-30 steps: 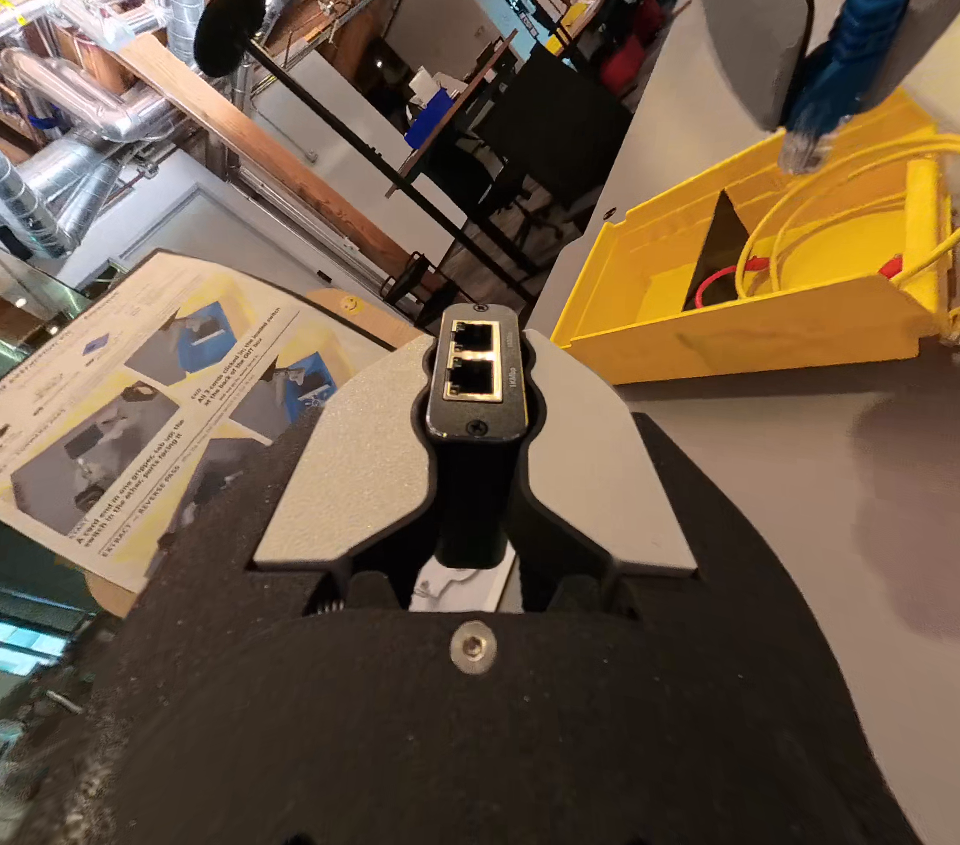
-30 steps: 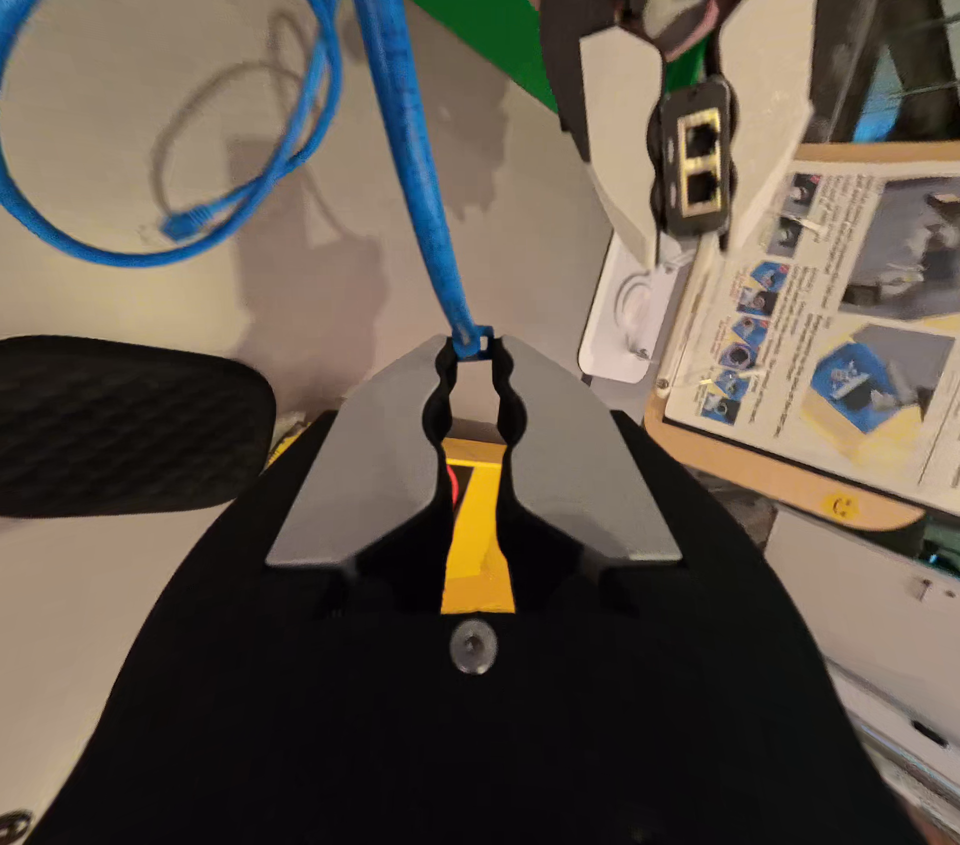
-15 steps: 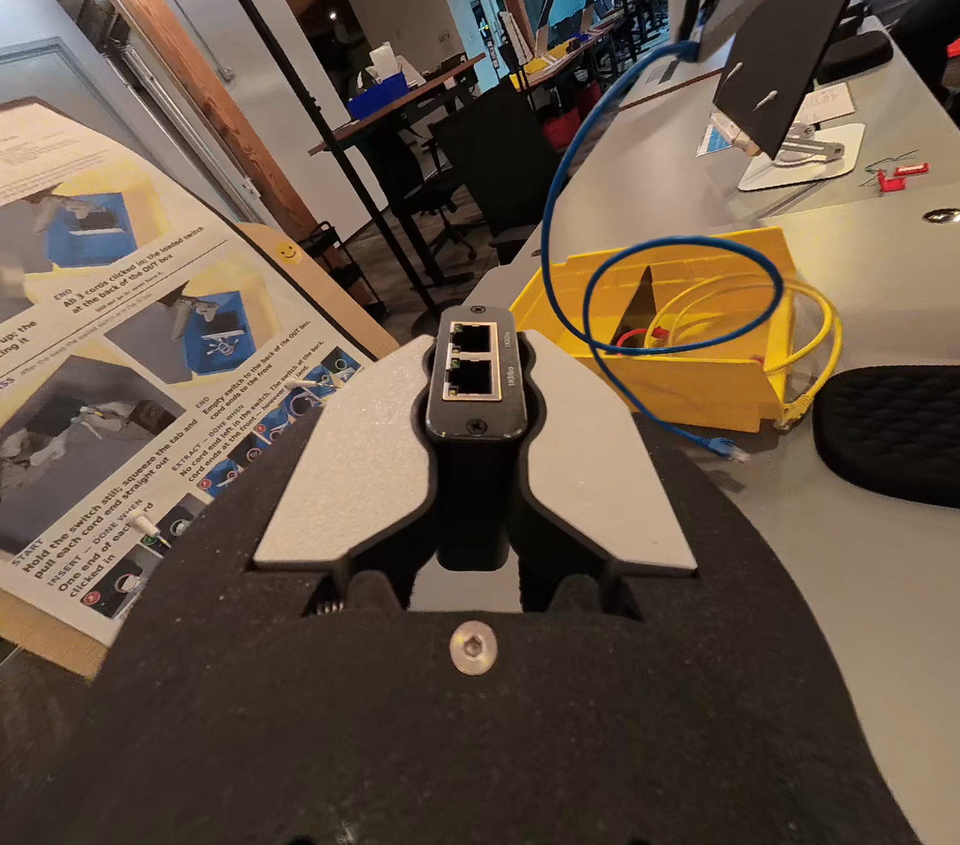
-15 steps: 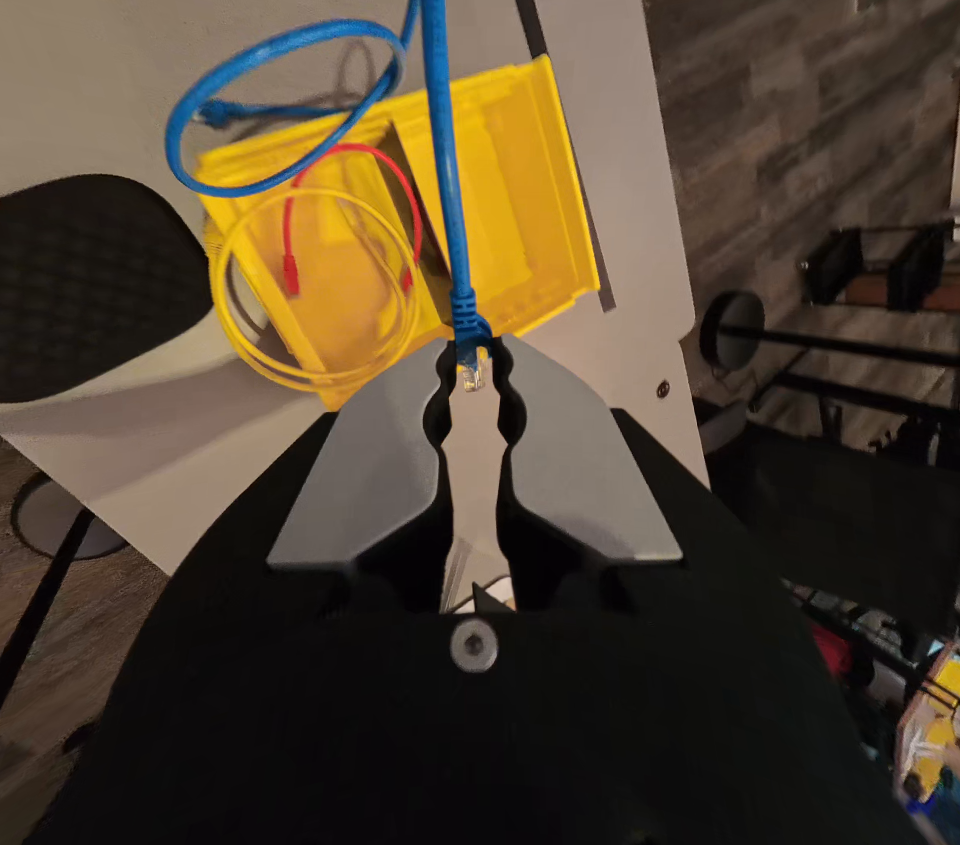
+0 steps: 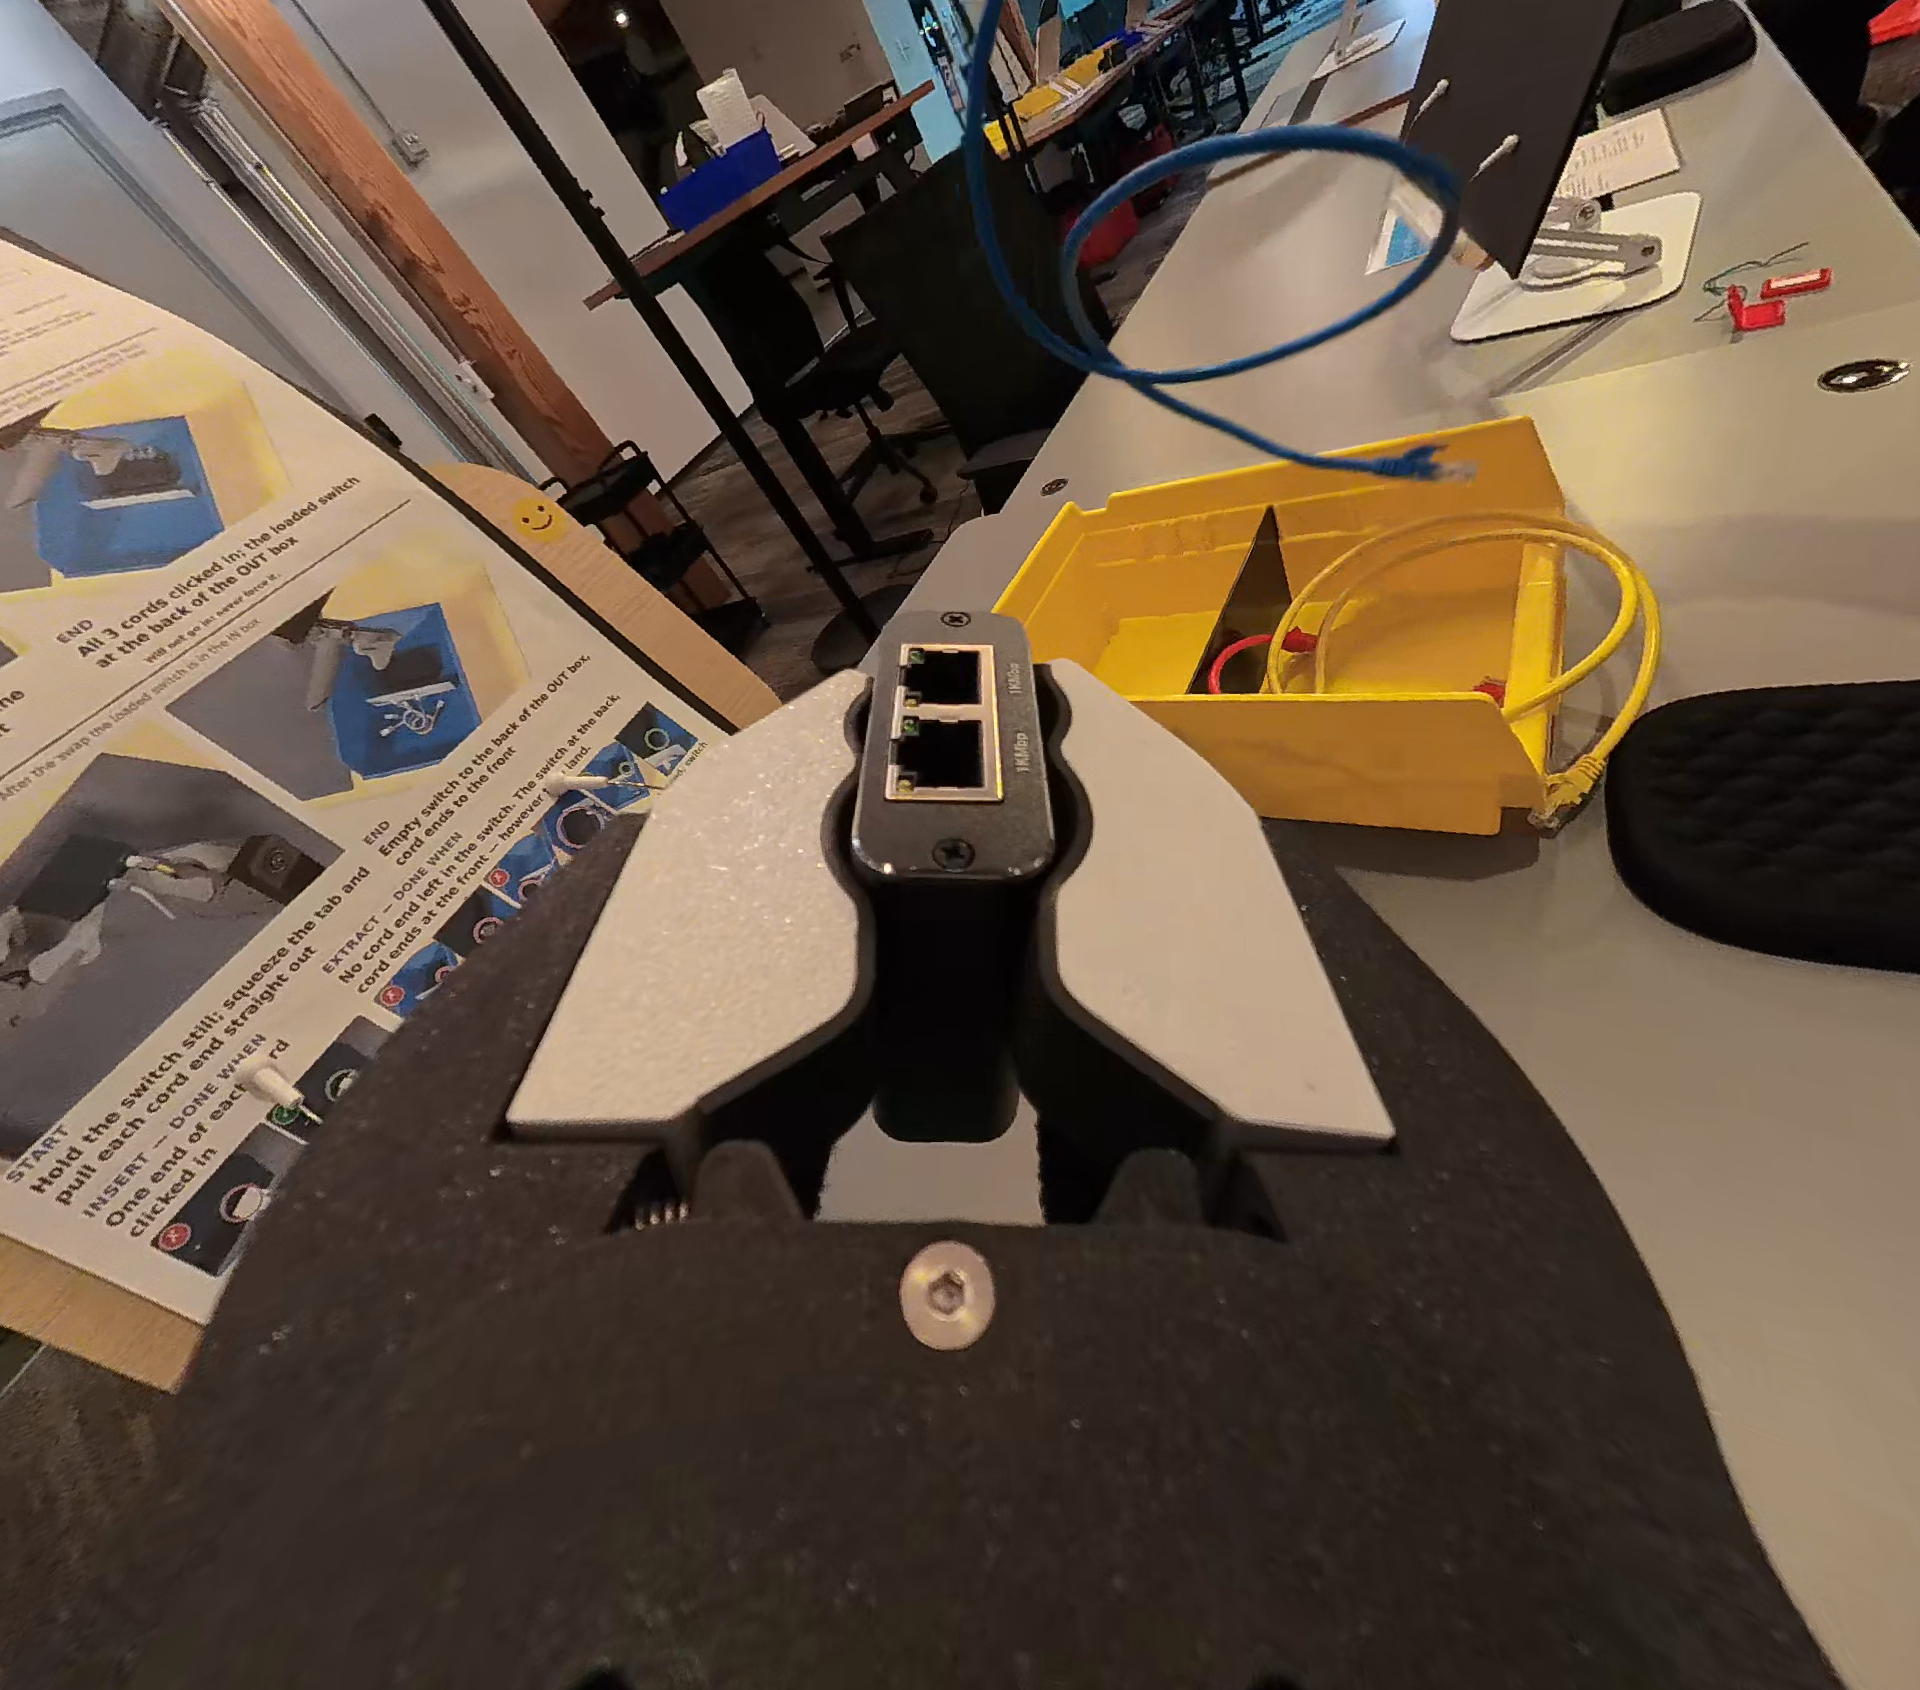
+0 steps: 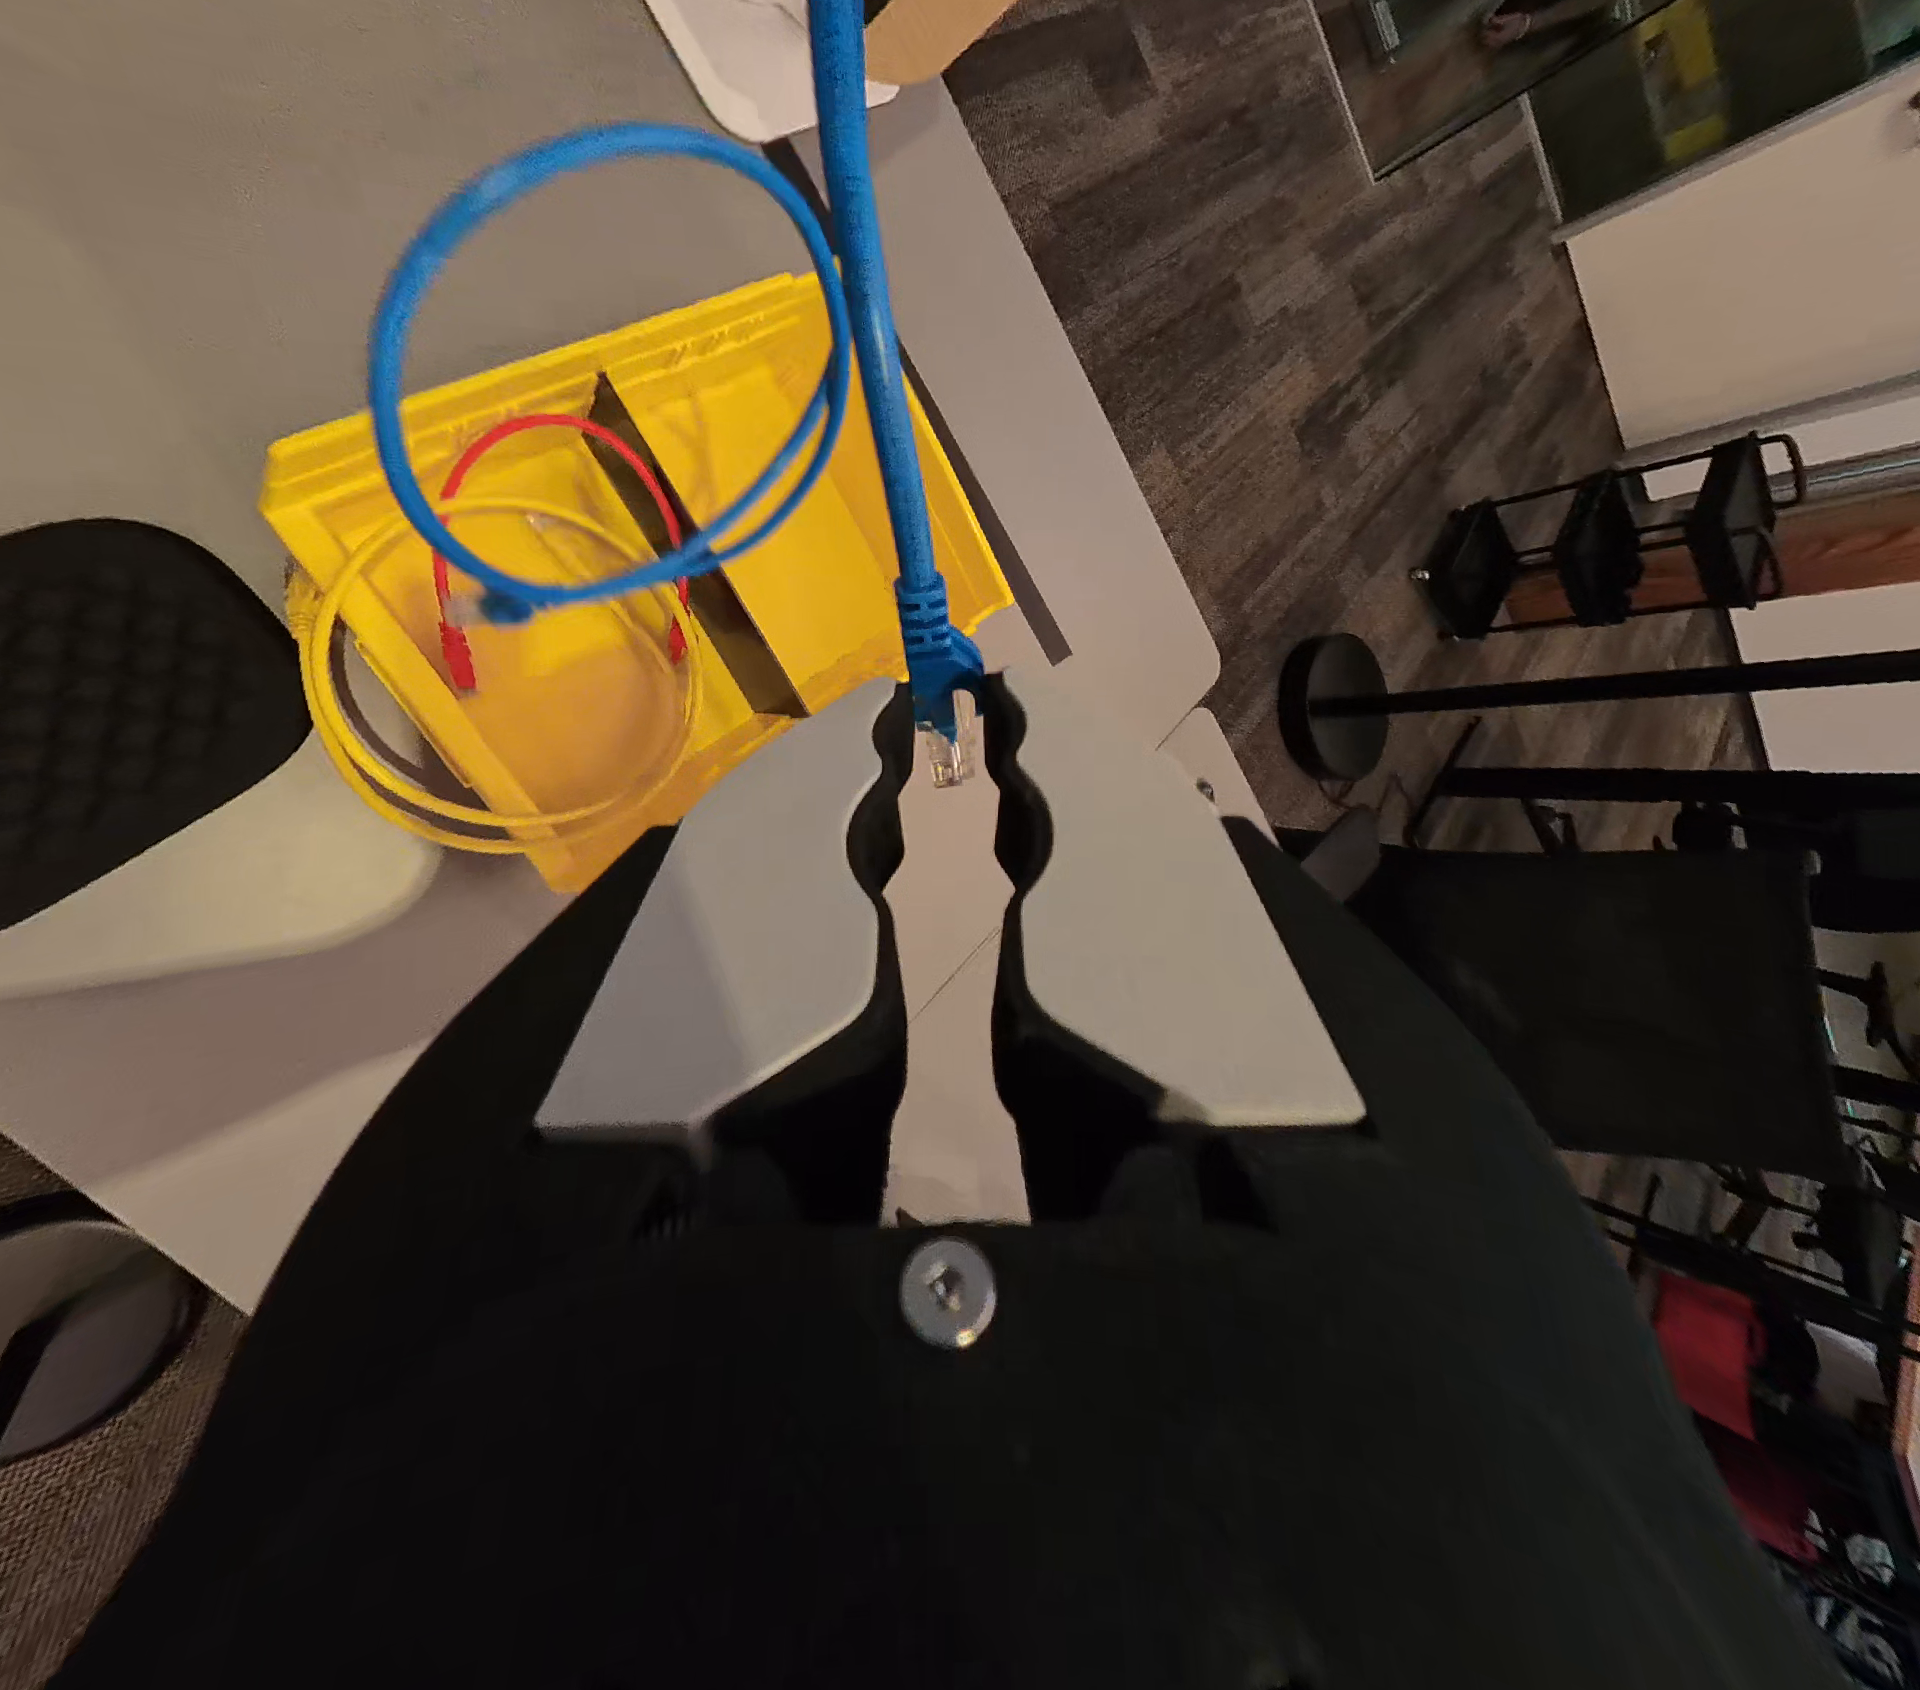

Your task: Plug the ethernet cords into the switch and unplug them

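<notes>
- The switch (image 5: 951, 767) is clamped upright in the left gripper (image 5: 951, 736), ports facing the camera.
- The blue cord (image 6: 883, 352) plug is pinched at the right gripper (image 6: 948, 710) tips, pointed downward above the yellow bin (image 6: 831, 580).

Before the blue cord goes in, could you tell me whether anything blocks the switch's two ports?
Nothing visible does. Both ports on the switch, clamped in the left gripper, are empty and face outward. The blue cord hangs from the right gripper, which pinches its plug, well apart from the switch.
</notes>
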